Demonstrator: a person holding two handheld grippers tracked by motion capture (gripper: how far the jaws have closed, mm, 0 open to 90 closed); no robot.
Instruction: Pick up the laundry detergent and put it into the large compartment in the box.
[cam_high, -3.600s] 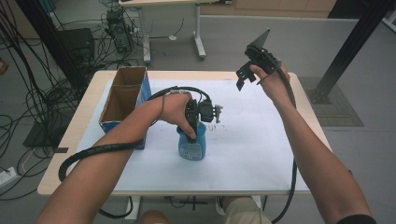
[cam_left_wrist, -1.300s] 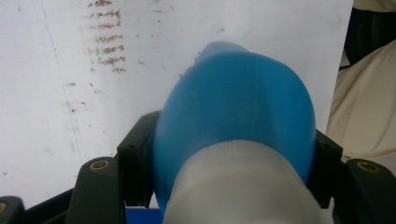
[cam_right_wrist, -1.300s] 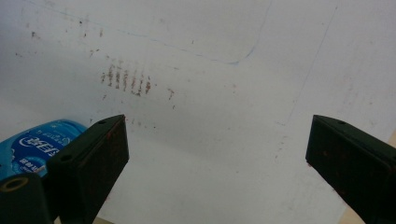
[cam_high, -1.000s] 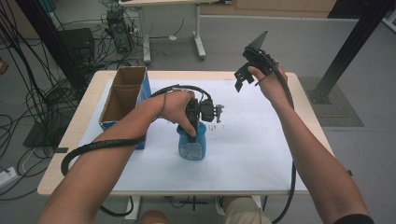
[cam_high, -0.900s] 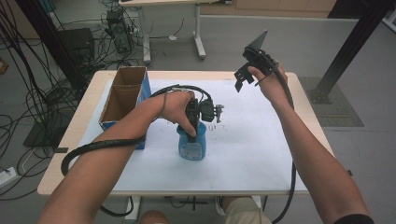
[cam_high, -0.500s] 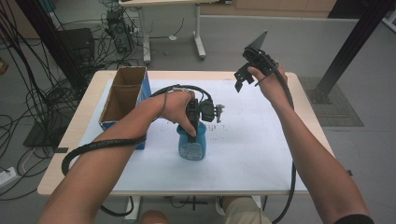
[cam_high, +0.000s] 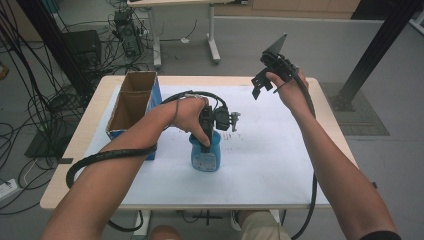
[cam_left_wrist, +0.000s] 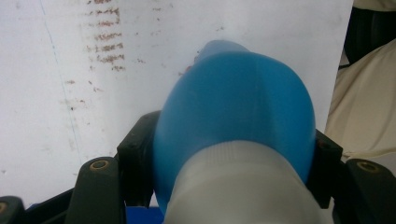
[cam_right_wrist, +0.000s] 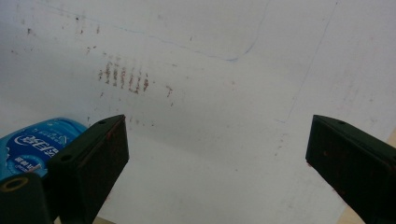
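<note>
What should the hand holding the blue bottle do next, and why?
Probably lift the blue bottle a little off the white paper. The left gripper is shut on it, with its fingers pressing both sides just below the white cap, so the hold looks firm. The right gripper hangs open above the far side of the table, out of the way.

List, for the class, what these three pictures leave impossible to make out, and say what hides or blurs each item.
1. The blue bottle: its label print is too small in the high view, and a jaw cuts it off in the right gripper view.
2. Its cap: covered by the left gripper and hand.
3. The cardboard box: its floor is shadowed, so any contents are unreadable.
4. The brown marks on the white sheet: smudged, illegible.
</note>
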